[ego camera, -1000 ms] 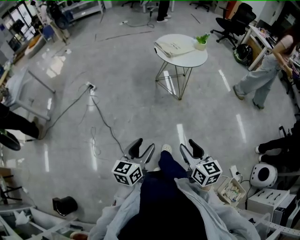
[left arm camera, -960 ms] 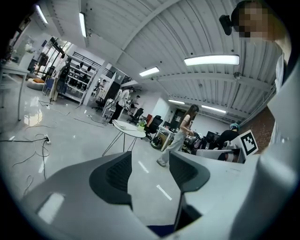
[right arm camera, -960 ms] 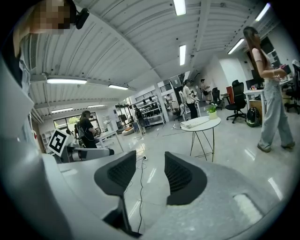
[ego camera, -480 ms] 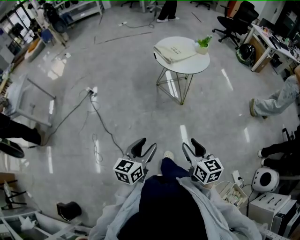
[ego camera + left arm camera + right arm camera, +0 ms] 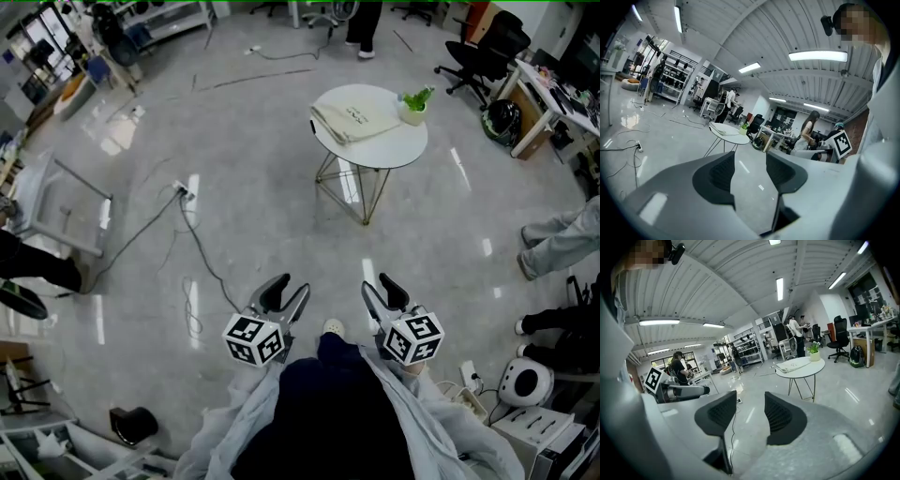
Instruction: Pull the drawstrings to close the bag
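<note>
Approach: both grippers empty
The bag on the round table, upper centre, has drawn nearer. Your left gripper just narrowed on nothing; your right gripper stands half-apart, empty.

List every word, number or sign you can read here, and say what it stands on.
Bag on the round table: a small dark print, too small to read.
Left marker cube and right marker cube: black-and-white square patterns only, no words.
Nothing else in these views can be read.
</note>
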{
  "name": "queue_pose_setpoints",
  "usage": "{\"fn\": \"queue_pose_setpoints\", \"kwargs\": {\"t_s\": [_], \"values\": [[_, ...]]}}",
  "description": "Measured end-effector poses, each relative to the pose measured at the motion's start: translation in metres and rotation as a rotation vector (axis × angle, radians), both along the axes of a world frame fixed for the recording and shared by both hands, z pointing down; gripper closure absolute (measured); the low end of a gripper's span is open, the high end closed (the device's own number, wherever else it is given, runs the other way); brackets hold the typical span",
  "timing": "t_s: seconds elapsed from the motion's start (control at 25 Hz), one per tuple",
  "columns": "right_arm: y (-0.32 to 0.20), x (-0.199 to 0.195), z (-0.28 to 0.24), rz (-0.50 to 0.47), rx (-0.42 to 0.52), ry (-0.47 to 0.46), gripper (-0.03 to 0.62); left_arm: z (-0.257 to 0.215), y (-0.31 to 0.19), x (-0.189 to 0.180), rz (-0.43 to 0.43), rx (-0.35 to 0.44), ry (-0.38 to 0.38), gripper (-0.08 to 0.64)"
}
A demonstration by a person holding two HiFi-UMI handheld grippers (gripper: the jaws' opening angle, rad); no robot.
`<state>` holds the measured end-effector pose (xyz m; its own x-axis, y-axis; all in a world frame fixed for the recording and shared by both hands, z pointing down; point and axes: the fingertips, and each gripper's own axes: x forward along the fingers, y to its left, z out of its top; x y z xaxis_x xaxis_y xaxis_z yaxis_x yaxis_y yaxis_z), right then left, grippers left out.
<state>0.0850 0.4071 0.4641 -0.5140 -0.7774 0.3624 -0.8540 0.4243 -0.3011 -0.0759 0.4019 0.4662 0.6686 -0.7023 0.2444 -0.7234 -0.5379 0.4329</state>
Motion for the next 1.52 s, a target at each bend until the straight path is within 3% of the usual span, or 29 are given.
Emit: {"fn": "queue_pose_setpoints", "kwargs": {"t_s": [0.36,0.72,1.0,1.52], "values": [[-0.038,0.018,0.005,-0.011,0.008,-0.013,0.408,0.005,-0.040,0.022,-0.002,0.009,-0.016,0.351],[-0.052,0.008,0.010,-0.079,-0.012,-0.018,0.408,0.014,-0.044,0.019,-0.064,-0.029,0.002,0.350],[-0.075,0.014,0.021,-0.067,-0.039,-0.015,0.408,0.025,-0.072,0.019,-0.073,-0.050,-0.003,0.350],[-0.197,-0.005,0.005,-0.020,-0.031,-0.015,0.408,0.007,-0.204,0.009,0.005,-0.030,-0.012,0.350]]}}
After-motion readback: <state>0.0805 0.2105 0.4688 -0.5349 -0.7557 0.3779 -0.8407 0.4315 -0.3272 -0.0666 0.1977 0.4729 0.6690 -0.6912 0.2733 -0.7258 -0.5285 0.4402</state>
